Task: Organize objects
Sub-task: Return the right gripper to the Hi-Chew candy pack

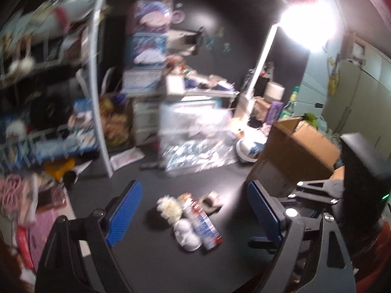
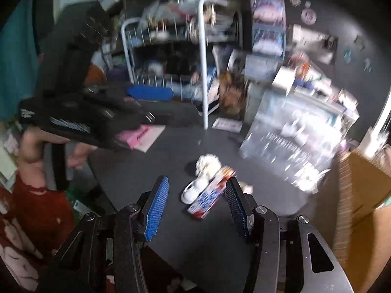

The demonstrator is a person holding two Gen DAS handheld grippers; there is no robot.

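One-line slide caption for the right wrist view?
Open right claw hovers over a dark table, nearing a small box, white shoe and cream pompom.

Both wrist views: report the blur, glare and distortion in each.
Left wrist view: the lamp blows out to white glare at upper right; the wire shelf at left smears with motion blur; the fisheye bends the edges. Right wrist view: no glare, but heavy motion blur across the clear plastic bags and shelf; the blue-padded jaws stay sharp.

no text can be read; print on the long box and pink booklet is blurred
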